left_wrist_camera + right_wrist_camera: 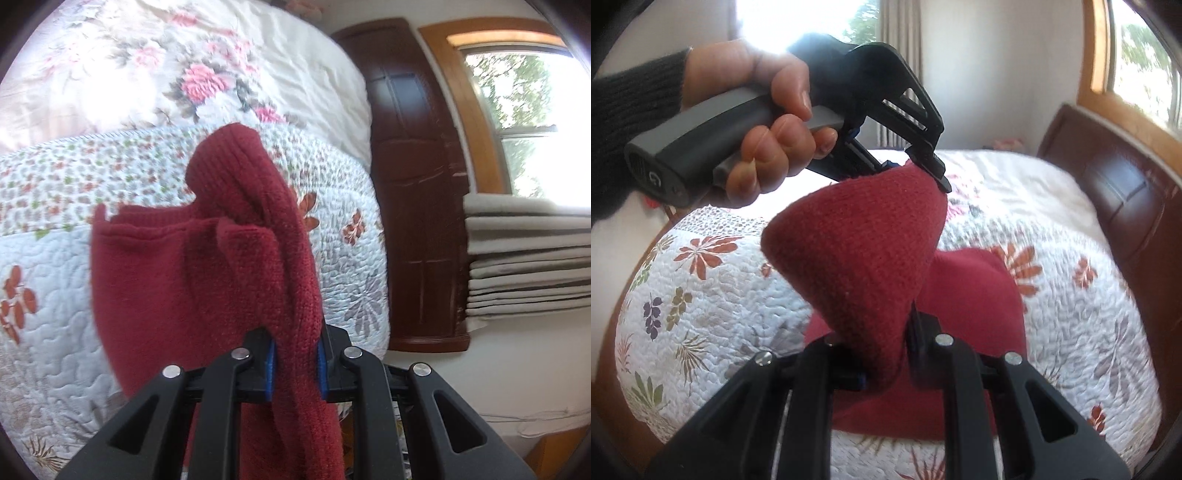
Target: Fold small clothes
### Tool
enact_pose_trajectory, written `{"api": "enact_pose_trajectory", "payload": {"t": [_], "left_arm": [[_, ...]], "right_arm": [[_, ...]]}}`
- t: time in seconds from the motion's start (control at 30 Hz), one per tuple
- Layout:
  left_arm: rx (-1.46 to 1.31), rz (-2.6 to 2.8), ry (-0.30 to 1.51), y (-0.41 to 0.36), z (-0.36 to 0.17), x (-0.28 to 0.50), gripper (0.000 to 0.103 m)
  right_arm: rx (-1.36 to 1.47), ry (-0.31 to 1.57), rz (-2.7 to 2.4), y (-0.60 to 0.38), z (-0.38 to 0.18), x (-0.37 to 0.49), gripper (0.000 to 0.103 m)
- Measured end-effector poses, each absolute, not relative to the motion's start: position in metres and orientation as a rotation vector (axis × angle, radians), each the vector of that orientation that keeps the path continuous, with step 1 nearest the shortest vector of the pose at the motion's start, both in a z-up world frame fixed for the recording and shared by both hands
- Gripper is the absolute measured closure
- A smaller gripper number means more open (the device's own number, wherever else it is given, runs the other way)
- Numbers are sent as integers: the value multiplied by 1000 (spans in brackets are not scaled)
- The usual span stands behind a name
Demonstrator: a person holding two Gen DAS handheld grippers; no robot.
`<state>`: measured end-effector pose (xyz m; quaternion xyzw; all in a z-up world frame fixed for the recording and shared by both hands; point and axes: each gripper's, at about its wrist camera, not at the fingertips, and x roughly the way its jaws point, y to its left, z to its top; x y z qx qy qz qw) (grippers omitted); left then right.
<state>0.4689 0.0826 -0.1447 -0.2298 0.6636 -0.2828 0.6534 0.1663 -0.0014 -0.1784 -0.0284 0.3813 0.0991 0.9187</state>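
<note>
You have a dark red knitted garment (207,280) lifted above the quilted bed (48,266), and both tools grip it. Your left gripper (295,363) has its fingers (270,369) pinching a bunched fold of the knit, which runs up between the blue pads toward twelve o'clock and drapes off to nine o'clock in that view. Your right gripper (886,354) is likewise clamped on a fold, the cloth rising from its fingers toward one o'clock, where the left gripper, held in your hand (768,122), bites the top corner.

Judging by the loose weave and the way it sags, the garment is light, soft and limp; it probably will not hold any shape by itself and may stretch if you pull the two grips apart hard. It looks fuzzy rather than slippery, so a pinch should hold. Take it at hems or corners, not mid-panel, so the edges hang straight.

The lower part of the garment droops toward the bed at five o'clock in the right view; whether it touches the quilt cannot be told.
</note>
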Motion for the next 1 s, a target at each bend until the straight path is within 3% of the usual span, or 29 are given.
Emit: {"api": "enact_pose_trajectory", "payload": {"t": [0.67,0.77,0.83,1.0], "left_arm": [[-288,-461,1627,-32,-209,461,86],[-311,-461,1626,-41,-214,458,70],[-351,-487,1616,-45,-213,455,51],[-399,-592,1495,-39,-174,438,39]], "right_arm": [[388,912,302,-122,-253,177,87],[519,941,349,-142,-274,177,86],[601,963,385,-151,-288,176,84],[865,989,474,-185,-325,171,64]]}}
